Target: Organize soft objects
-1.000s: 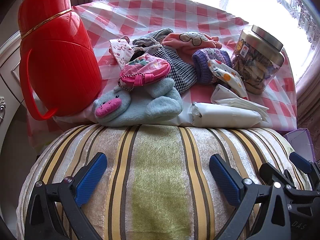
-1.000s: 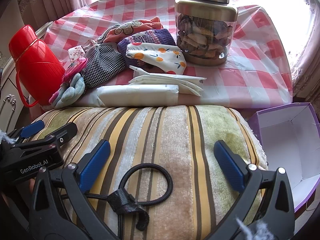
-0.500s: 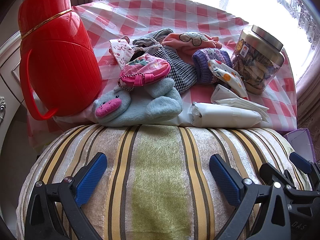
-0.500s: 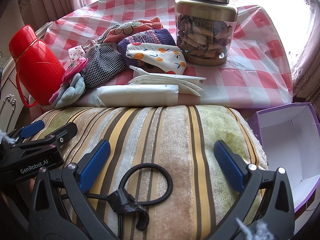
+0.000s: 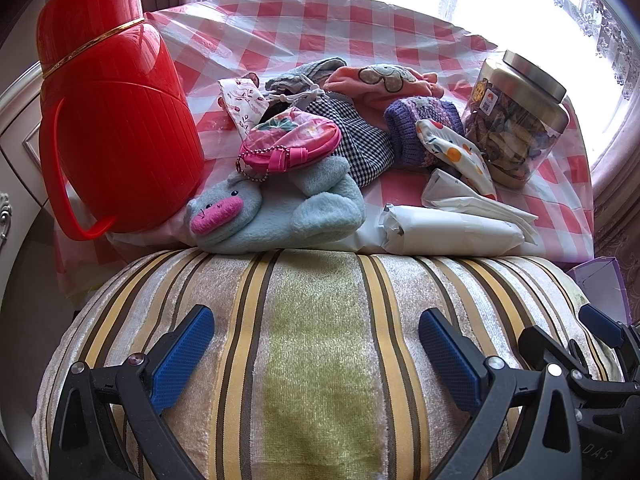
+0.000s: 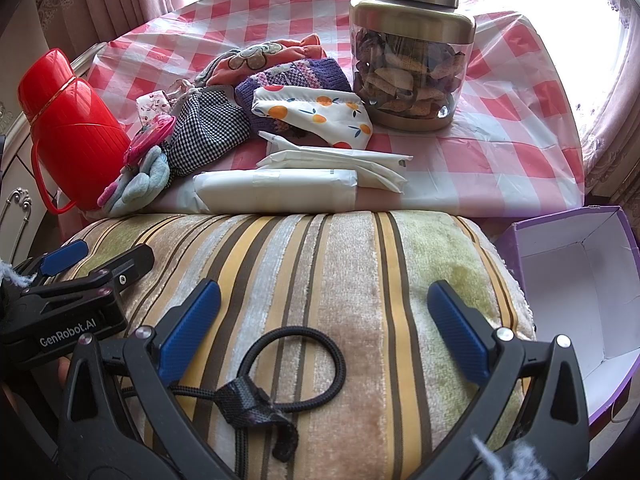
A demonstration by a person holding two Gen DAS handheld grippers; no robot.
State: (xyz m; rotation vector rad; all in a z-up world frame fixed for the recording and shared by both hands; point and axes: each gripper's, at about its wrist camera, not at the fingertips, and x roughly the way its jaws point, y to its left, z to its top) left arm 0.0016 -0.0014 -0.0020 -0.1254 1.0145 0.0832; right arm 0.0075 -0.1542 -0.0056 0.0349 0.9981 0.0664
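Observation:
A heap of soft things lies on the checked table: a blue plush toy (image 5: 276, 212) (image 6: 140, 184), a pink coin purse (image 5: 292, 144), a houndstooth pouch (image 6: 208, 132), a purple knit piece (image 6: 296, 76), an orange-print cloth (image 6: 316, 116) and white wrapped packs (image 5: 448, 232) (image 6: 276, 192). My left gripper (image 5: 316, 352) and my right gripper (image 6: 324, 320) are both open and empty, side by side over a striped velvet cushion (image 5: 320, 340) (image 6: 320, 280) in front of the table. A black cord loop (image 6: 296, 360) lies on the cushion between the right fingers.
A tall red thermos (image 5: 116, 120) (image 6: 68, 128) stands at the table's left. A glass jar with a metal lid (image 5: 516, 120) (image 6: 412, 60) stands at the right. An open purple box with a white inside (image 6: 580, 288) sits right of the cushion.

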